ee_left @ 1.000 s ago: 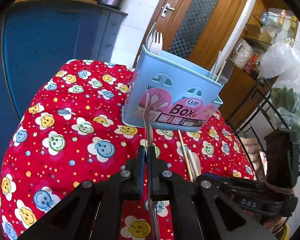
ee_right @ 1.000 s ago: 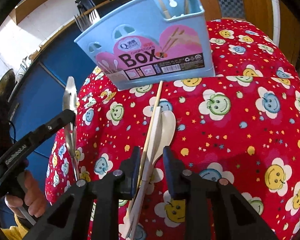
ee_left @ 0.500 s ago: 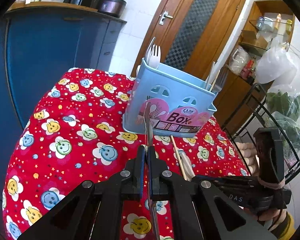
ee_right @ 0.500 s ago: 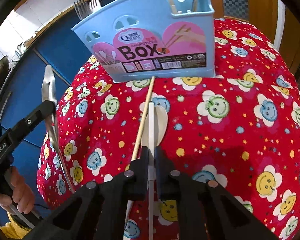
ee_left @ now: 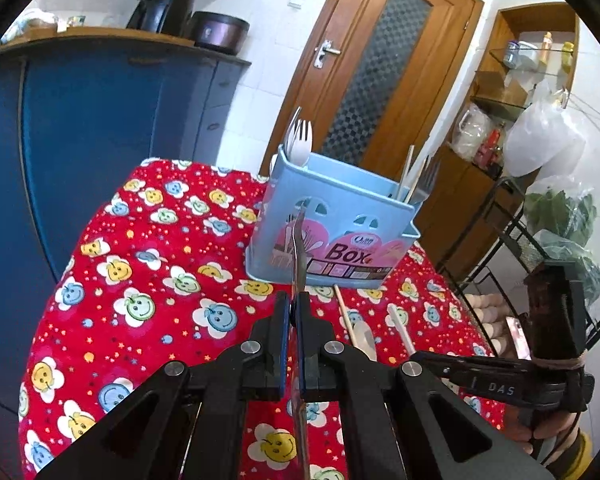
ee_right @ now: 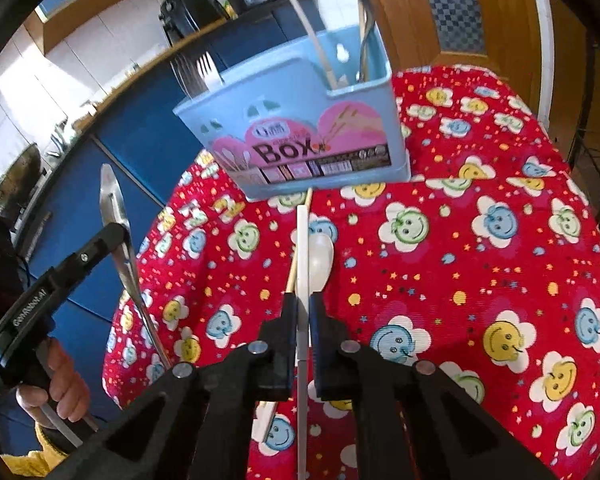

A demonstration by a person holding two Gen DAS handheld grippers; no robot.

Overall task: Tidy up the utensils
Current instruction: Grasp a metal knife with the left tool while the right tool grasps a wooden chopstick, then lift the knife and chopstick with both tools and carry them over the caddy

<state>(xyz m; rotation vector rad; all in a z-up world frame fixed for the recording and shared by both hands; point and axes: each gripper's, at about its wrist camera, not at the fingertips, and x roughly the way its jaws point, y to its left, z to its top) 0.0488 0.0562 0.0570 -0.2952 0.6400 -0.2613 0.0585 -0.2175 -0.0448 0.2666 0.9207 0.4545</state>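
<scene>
Left tool (ee_left: 294, 314) is clamped narrow on a metal spoon (ee_left: 299, 248), gripped on the handle with the bowl pointing forward at the caddy (ee_left: 332, 236). Right tool (ee_right: 303, 312) is pinched on a white stick (ee_right: 302, 264), probably a chopstick, which runs forward toward the caddy and is held mid-shaft.

Handling: I judge the spoon stiff, smooth and fairly light; held by its thin edge, it could pivot between the pads if bumped. The stick looks very light and rigid, but slim, so it may roll or slide in the grip.

On the desk under the right tool lie a white spoon (ee_right: 320, 256) and a wooden chopstick (ee_right: 298, 240), side by side, just in front of the caddy.

Room: the caddy sits toward the far side of the red cloth (ee_left: 148, 280). Forks (ee_left: 302, 140) already stand in its end compartments, so I need a clear slot. The cloth drops off at both sides; open space above.
</scene>
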